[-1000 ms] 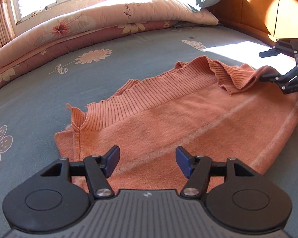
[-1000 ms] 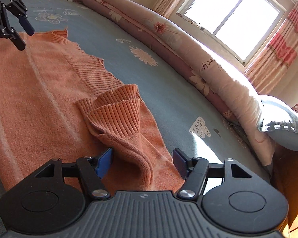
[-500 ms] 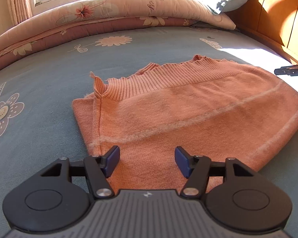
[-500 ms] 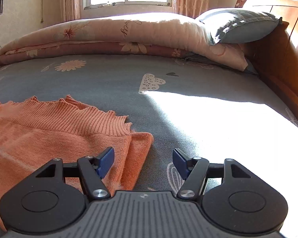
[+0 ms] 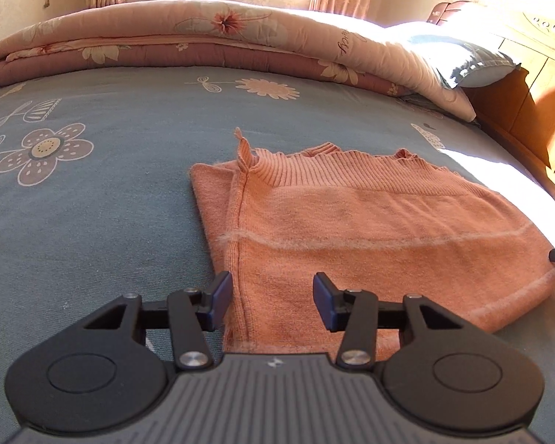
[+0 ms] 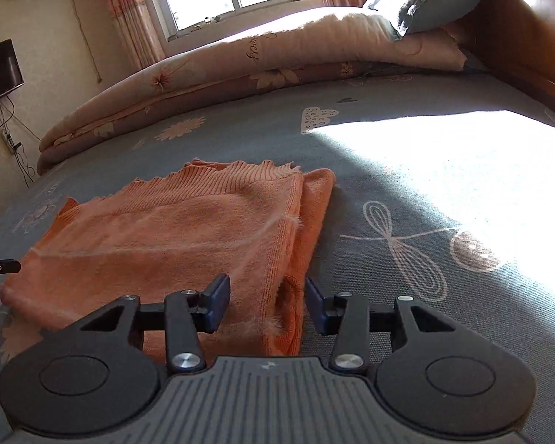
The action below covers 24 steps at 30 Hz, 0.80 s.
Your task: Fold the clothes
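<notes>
Orange knit sweater [image 5: 370, 229] lies partly folded on the grey-blue bedsheet [image 5: 92, 222], ribbed hem toward the rolled quilt [image 5: 203, 37].

Left hand-held gripper [image 5: 272, 301]: jaws apart and closing, straddling the near left seam edge; pads not yet pressing.

Right hand-held gripper [image 6: 266, 301]: jaws apart and closing over the stacked layers at the near right corner; no pinch yet.

Judgement: soft, light, fuzzy knit; limp, stretches, layers slide apart. Best taken at both near corners, catching every layer at the seam, lifting evenly.
</notes>
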Each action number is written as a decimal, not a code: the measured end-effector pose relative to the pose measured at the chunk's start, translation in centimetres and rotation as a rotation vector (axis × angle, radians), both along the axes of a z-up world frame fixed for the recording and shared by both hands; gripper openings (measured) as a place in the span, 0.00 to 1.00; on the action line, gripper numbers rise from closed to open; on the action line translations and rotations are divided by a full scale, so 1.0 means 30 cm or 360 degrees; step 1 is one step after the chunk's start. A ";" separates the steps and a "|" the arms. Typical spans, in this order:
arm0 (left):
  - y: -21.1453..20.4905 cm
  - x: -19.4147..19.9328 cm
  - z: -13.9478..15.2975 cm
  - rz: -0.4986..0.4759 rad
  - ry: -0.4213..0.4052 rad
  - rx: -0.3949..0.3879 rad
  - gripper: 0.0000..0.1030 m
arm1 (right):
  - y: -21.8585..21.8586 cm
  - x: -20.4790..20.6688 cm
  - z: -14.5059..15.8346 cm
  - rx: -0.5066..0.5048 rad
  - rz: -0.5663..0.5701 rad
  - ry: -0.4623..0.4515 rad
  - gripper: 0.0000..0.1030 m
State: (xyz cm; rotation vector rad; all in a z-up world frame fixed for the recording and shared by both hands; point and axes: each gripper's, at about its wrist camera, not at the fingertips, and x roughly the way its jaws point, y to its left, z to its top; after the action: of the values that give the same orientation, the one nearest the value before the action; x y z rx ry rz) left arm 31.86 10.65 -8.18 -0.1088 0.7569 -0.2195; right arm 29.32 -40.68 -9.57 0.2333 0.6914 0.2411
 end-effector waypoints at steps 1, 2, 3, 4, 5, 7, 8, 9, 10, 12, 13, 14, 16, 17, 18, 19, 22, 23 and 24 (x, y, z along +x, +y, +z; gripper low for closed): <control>0.009 -0.006 -0.009 0.0010 0.0023 -0.0023 0.45 | -0.004 -0.010 -0.014 0.0027 0.0006 0.0019 0.45; 0.014 -0.010 -0.015 0.0015 0.0040 -0.0034 0.45 | -0.005 -0.017 -0.021 0.0043 0.0001 0.0015 0.35; 0.020 -0.015 -0.023 0.0013 0.0065 -0.0056 0.45 | -0.009 -0.019 -0.023 0.0078 0.0003 0.0011 0.27; 0.027 -0.020 -0.033 0.0007 0.0089 -0.0100 0.45 | -0.013 -0.020 -0.025 0.0114 0.0006 0.0007 0.24; 0.033 -0.025 -0.043 0.0003 0.0110 -0.0140 0.43 | -0.016 -0.015 -0.029 0.0146 0.0004 0.0016 0.23; 0.035 -0.030 -0.051 0.0009 0.0119 -0.0160 0.34 | -0.023 -0.005 -0.039 0.0209 0.0001 0.0035 0.22; 0.037 -0.031 -0.051 0.0014 0.0120 -0.0163 0.22 | -0.023 0.002 -0.045 0.0222 0.0003 0.0046 0.18; 0.040 -0.031 -0.051 0.0018 0.0123 -0.0171 0.09 | -0.023 0.009 -0.052 0.0233 0.0006 0.0056 0.13; 0.048 -0.031 -0.049 0.0017 0.0134 -0.0195 0.09 | -0.024 0.006 -0.050 0.0235 0.0011 0.0058 0.13; 0.060 -0.041 -0.038 -0.0004 0.0152 -0.0204 0.09 | -0.029 -0.007 -0.040 0.0235 0.0028 0.0056 0.11; 0.064 -0.049 -0.033 -0.0017 0.0159 -0.0196 0.09 | -0.038 -0.023 -0.030 0.0232 0.0045 0.0050 0.11; 0.067 -0.059 -0.035 -0.0025 0.0169 -0.0175 0.09 | -0.045 -0.037 -0.028 0.0217 0.0054 0.0057 0.10; 0.079 -0.068 -0.060 -0.0020 0.0207 -0.0167 0.09 | -0.061 -0.058 -0.044 0.0213 0.0057 0.0090 0.09; 0.088 -0.067 -0.071 -0.0013 0.0220 -0.0184 0.10 | -0.070 -0.063 -0.063 0.0226 0.0051 0.0117 0.09; 0.100 -0.061 -0.075 0.0008 0.0223 -0.0232 0.10 | -0.079 -0.069 -0.083 0.0239 0.0045 0.0144 0.10; 0.112 -0.056 -0.076 0.0032 0.0225 -0.0273 0.11 | -0.090 -0.070 -0.097 0.0284 0.0023 0.0131 0.10; 0.117 -0.049 -0.031 0.0099 0.0139 -0.0233 0.15 | -0.098 -0.068 -0.070 0.0321 -0.0030 0.0107 0.17; 0.108 -0.050 -0.010 0.0097 0.0099 -0.0185 0.15 | -0.087 -0.073 -0.045 0.0254 -0.0045 0.0060 0.20; 0.099 -0.051 0.013 0.0095 0.0057 -0.0132 0.16 | -0.076 -0.079 -0.018 0.0181 -0.0058 0.0010 0.20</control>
State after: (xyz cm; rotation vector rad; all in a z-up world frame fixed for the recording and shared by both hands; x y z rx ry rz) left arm 30.32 13.62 -7.80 -0.2143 0.7793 -0.1927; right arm 26.95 -42.95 -10.10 0.3553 0.6799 0.2452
